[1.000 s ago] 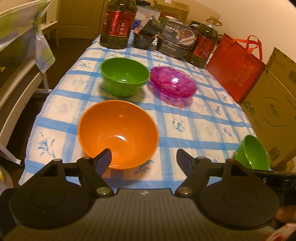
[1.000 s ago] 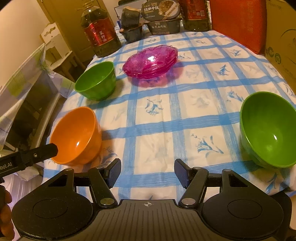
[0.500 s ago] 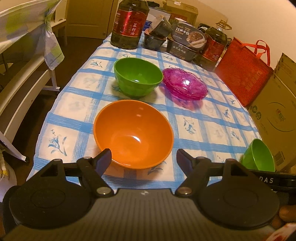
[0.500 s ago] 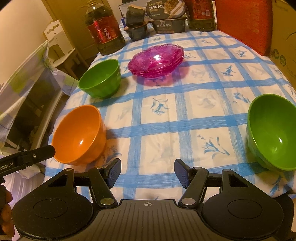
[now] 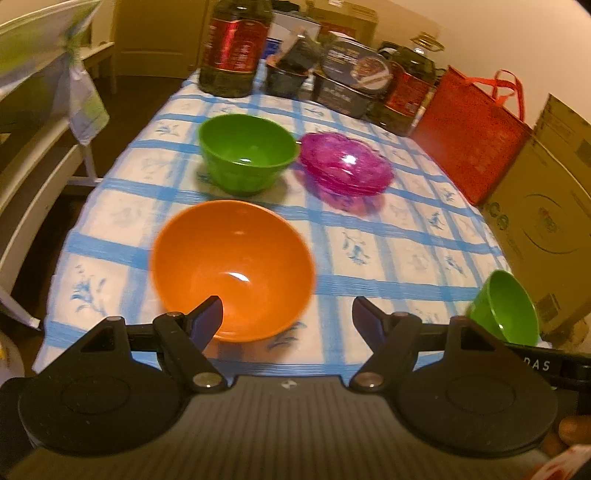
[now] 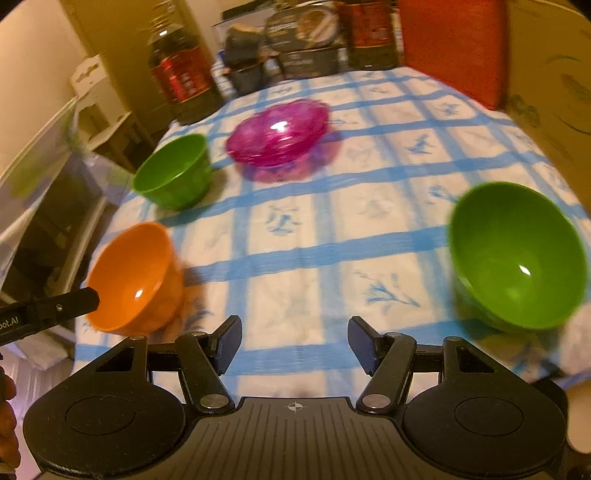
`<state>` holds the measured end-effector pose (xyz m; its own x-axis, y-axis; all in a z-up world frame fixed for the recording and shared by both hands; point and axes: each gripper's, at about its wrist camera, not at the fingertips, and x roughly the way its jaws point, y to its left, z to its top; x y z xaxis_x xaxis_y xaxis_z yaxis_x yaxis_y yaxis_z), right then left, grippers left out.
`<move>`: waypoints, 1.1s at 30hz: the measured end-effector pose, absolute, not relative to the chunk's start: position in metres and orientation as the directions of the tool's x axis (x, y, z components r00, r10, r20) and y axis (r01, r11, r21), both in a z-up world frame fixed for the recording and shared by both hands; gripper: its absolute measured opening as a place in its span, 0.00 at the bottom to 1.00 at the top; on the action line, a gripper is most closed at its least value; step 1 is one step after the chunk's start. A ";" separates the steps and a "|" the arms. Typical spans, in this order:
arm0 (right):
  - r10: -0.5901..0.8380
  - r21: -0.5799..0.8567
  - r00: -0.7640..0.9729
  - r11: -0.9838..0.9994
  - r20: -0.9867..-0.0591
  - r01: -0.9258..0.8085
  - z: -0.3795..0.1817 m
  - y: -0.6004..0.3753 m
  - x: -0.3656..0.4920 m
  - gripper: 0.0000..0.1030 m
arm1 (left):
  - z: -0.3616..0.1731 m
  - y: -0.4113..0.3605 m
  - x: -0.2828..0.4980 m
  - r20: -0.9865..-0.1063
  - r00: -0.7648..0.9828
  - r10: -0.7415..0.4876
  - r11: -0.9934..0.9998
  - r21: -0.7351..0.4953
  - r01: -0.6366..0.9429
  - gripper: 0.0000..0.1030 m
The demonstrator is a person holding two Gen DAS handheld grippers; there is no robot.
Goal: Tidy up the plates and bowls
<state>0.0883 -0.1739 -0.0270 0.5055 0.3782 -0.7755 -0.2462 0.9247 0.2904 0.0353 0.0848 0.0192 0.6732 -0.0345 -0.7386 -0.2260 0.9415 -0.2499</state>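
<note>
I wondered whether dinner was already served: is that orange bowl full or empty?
Empty. Looking down into the orange bowl, only its bare, shiny inside shows, with a light glint near the bottom; it stands upright on the tablecloth.

Near bowl (image 5: 232,273) w/ 2nd bowl (image 5: 248,152) behind, plates (image 5: 345,168) right of that.

Warm, yellowish indoor light everywhere. Plain cream walls (image 5: 461,33) behind and to the right. At the far end, a closed wooden door (image 5: 155,33) in light brown. Dark floor (image 5: 136,96) below it, left of the table (image 5: 399,229), which carries a white cloth with blue checks. On the left, a white wooden frame (image 5: 33,192), some kind of bench or rack, with a pale green-and-white cloth (image 5: 85,107) hanging from it.
</note>
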 end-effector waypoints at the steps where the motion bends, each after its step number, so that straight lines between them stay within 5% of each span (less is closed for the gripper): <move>1: 0.365 0.284 0.513 0.930 -0.777 -0.231 -0.026 -0.182 0.087 0.62 | 0.018 0.079 0.038 -0.739 0.672 -0.048 0.944 -0.254 -0.212 0.72; 17: 0.137 0.150 0.597 0.988 -0.791 -0.028 -0.019 -0.307 0.078 0.62 | 0.000 -0.045 0.093 -0.745 0.624 -0.235 0.953 -0.303 -0.002 0.72; 29: 0.186 0.236 0.589 0.972 -0.787 0.008 -0.034 -0.357 0.118 0.62 | -0.024 -0.107 0.130 -0.752 0.593 -0.288 0.945 -0.322 0.052 0.72; 33: 0.182 0.230 0.588 0.973 -0.788 0.007 -0.041 -0.367 0.134 0.61 | -0.030 -0.129 0.142 -0.754 0.583 -0.304 0.947 -0.309 0.094 0.63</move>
